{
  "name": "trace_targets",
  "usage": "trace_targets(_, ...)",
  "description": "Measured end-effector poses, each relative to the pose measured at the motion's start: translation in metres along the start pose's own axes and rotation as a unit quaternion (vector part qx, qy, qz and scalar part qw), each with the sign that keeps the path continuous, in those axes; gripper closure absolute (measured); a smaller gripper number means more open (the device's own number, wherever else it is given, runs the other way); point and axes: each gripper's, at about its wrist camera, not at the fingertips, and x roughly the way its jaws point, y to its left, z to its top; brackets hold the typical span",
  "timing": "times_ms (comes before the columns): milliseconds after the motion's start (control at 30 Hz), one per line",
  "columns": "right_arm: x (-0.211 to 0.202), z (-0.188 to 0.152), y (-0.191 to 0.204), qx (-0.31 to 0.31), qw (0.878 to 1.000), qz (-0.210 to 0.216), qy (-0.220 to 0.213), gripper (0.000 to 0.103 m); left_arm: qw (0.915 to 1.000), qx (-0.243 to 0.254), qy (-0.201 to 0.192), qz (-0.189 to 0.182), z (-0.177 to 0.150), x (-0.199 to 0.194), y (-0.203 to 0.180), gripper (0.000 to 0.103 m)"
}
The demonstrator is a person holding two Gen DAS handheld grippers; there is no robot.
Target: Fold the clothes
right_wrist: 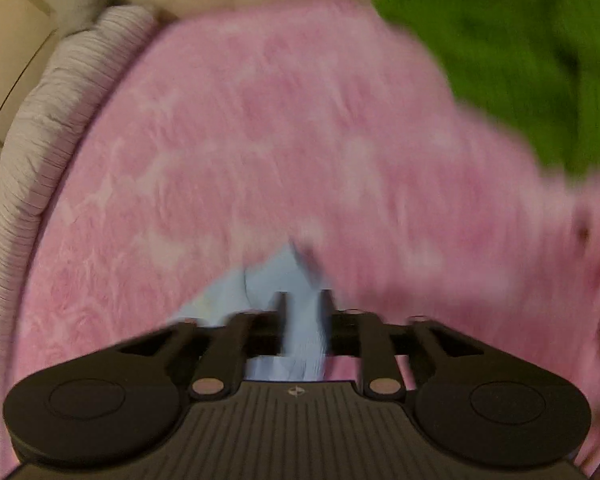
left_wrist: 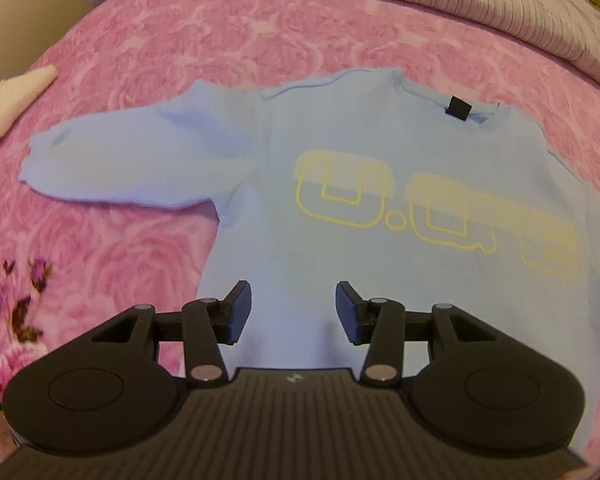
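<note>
While the blue sweatshirt lies face up on the pink bedspread, filling the middle of the left wrist view with its collar toward 12 o'clock and one sleeve stretched out toward 9 o'clock, the fold itself looks barely begun. The left claw hangs over the hem at 6 o'clock, its jaws partly open and empty. In the blurred right wrist view the right claw has a narrow gap with blue cloth running through it; whether the pads press on that cloth I cannot tell. I judge this is the other sleeve or side edge being taken up for a first fold inward, so the next move needs a firm pinch and a carry across the chest. Only the right view shows a green cloth at 1 o'clock; only the left shows the yellow print.
</note>
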Motion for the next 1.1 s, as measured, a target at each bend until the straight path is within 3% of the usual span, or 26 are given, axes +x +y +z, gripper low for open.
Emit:
trace_targets(100, 0.014, -0.031, -0.013, 0.027, 0.999, 0.012, 0.031, 0.056, 1.0, -0.002, 0.003, 0.003, -0.008, -0.005, 0.003, 0.059)
trace_targets(133, 0.02, -0.039, -0.014, 0.022, 0.999, -0.003, 0.036, 0.054, 1.0, -0.003, 0.004, 0.005, -0.009, -0.006, 0.006, 0.058)
trace_targets(200, 0.032, -0.045, -0.017, 0.013, 0.999, -0.023, 0.024, 0.053, 0.9999, -0.005, 0.004, 0.012, -0.013, -0.008, 0.012, 0.058)
trace_targets(267, 0.041, -0.044, -0.019, 0.021, 1.0, -0.014, -0.008, 0.053, 0.9998, -0.008, 0.004, 0.018, -0.016, -0.009, 0.017, 0.058)
trace_targets(333, 0.051, -0.042, -0.015, 0.01, 1.0, 0.02, -0.015, 0.071, 0.9997, -0.012, 0.007, 0.02, -0.02, -0.009, 0.022, 0.058)
trace_targets(367, 0.058, -0.042, -0.009, -0.012, 1.0, 0.016, -0.002, 0.089, 0.9997, -0.014, 0.009, 0.02, -0.022, -0.008, 0.024, 0.058)
trace_targets(467, 0.045, -0.048, 0.005, -0.077, 0.997, -0.003, -0.027, 0.096, 0.9996, -0.017, 0.016, 0.014, -0.026, -0.01, 0.032, 0.058)
trace_targets(567, 0.024, -0.05, -0.012, -0.046, 0.997, -0.027, -0.047, 0.097, 0.9992, -0.02, 0.025, 0.022, -0.034, -0.012, 0.048, 0.058)
trace_targets(633, 0.034, -0.053, -0.021, -0.041, 0.997, -0.061, -0.005, 0.079, 0.9987, -0.025, 0.036, 0.027, -0.04, -0.011, 0.061, 0.056)
trace_targets(667, 0.032, -0.057, -0.02, -0.041, 0.997, -0.064, -0.008, 0.071, 0.9983, -0.029, 0.041, 0.028, -0.043, -0.011, 0.068, 0.056)
trace_targets(700, 0.031, -0.061, -0.019, -0.041, 0.997, -0.067, -0.012, 0.055, 0.9981, -0.032, 0.045, 0.027, -0.047, -0.011, 0.075, 0.053)
trace_targets(767, 0.018, -0.078, -0.008, -0.059, 0.996, -0.059, -0.012, 0.045, 0.9977, -0.036, 0.052, 0.024, -0.055, -0.01, 0.089, 0.047)
trace_targets(900, -0.004, -0.152, 0.012, -0.142, 0.988, 0.026, 0.057, 0.044, 0.9966, -0.045, 0.068, 0.009, -0.073, -0.004, 0.113, 0.04)
trace_targets(1033, -0.014, -0.258, 0.022, -0.2, 0.959, 0.095, 0.176, 0.044, 0.9917, -0.076, 0.092, -0.047, -0.094, 0.013, 0.133, 0.037)
trace_targets(1100, -0.016, -0.3, 0.023, -0.218, 0.949, 0.1, 0.204, 0.042, 0.9867, -0.093, 0.108, -0.078, -0.104, 0.026, 0.14, 0.037)
